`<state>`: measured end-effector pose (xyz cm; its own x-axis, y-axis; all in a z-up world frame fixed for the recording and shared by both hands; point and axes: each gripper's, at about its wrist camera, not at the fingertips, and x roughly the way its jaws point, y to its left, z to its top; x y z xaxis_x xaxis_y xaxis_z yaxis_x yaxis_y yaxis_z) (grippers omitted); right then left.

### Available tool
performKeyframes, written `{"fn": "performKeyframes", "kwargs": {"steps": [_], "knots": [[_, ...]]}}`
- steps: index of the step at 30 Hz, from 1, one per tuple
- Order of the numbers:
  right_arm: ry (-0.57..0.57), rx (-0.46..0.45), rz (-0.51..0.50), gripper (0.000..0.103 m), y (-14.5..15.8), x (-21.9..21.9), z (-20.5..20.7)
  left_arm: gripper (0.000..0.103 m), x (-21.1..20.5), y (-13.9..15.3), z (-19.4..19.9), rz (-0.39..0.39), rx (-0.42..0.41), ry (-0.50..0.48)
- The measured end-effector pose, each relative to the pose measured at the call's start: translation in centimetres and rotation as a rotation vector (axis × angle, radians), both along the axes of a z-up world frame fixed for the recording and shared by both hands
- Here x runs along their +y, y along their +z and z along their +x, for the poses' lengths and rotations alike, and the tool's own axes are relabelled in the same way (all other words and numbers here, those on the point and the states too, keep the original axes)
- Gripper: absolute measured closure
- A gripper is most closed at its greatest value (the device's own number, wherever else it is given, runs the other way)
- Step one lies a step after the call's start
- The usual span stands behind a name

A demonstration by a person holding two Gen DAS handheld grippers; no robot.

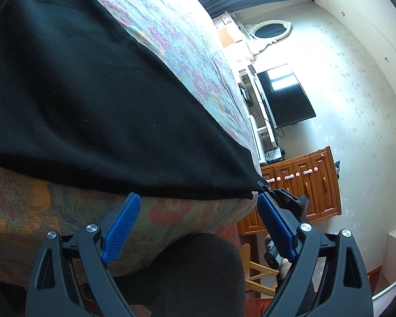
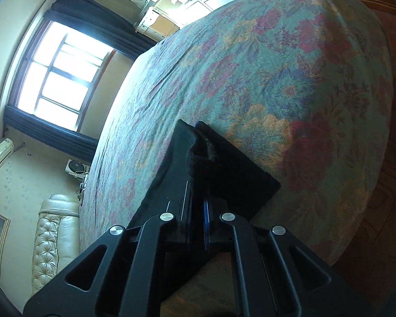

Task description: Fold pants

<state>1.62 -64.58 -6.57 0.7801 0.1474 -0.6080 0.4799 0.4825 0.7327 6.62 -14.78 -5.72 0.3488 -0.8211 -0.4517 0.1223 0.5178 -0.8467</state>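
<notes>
Black pants [image 1: 92,100] lie spread on the floral bedspread [image 1: 187,52], their near edge along the bed's front edge. My left gripper [image 1: 198,200] is open, its blue pads [image 1: 122,227] just short of the pants' edge, touching nothing. In the left wrist view, the right gripper's black tip [image 1: 290,198] sits at the pants' right corner. In the right wrist view my right gripper [image 2: 198,169] is shut on a bunched corner of the pants [image 2: 224,169], held over the bedspread [image 2: 277,79].
A TV [image 1: 285,95] and a wooden dresser [image 1: 303,185] stand beyond the bed's right side. A window [image 2: 60,76] and a cream padded headboard [image 2: 52,237] lie to the left in the right wrist view. A black-clad knee [image 1: 192,264] is below the left gripper.
</notes>
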Motion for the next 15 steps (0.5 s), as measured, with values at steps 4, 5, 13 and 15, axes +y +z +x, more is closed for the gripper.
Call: {"fn": "performKeyframes", "kwargs": {"steps": [4,5,13,15], "knots": [[-0.013,0.03,0.029,0.098,-2.2,-0.6,-0.7,0.014,-1.1,1.1,0.2,0.004,-0.044,-0.015],[-0.017,0.029,0.031,0.098,-2.6,-0.7,-0.7,0.014,-1.4,1.3,0.4,0.011,-0.051,-0.019],[-0.006,0.022,0.018,0.098,-2.9,-0.6,-1.1,0.014,-1.7,1.4,2.2,0.111,-0.147,-0.008],[0.004,0.02,0.015,0.098,-2.9,-0.7,-0.9,0.014,-2.3,0.1,2.8,0.111,-0.103,-0.063]]}}
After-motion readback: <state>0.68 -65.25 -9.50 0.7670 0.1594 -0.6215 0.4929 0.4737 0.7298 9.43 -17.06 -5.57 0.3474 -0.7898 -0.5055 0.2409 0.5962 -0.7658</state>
